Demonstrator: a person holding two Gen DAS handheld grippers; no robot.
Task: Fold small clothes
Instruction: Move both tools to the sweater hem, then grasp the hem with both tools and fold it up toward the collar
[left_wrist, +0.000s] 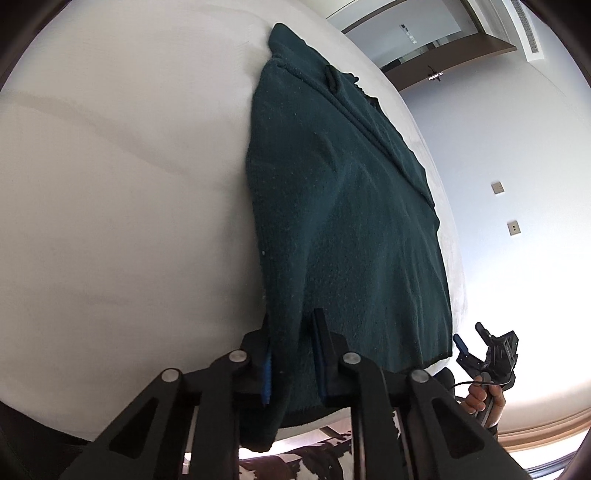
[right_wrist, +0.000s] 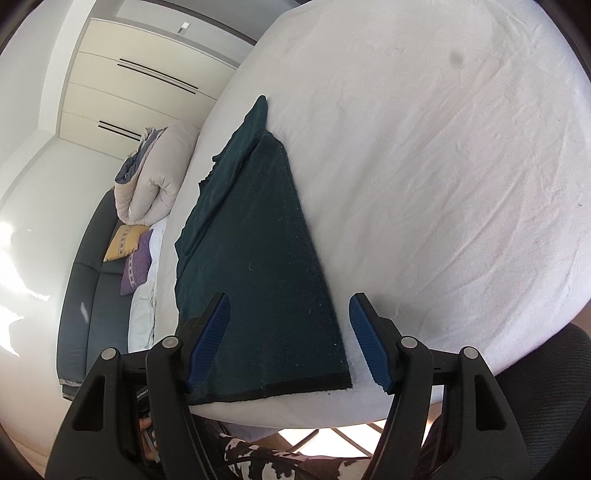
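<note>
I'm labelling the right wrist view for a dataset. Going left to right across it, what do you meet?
Dark sofa → yellow cushion → purple cushion → dark green garment → white bed sheet.

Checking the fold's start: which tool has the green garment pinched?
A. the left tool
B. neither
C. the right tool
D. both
A: the left tool is shut on the garment's near hem corner, while the right tool stands open over the other corner with its pads clear of the cloth.
</note>
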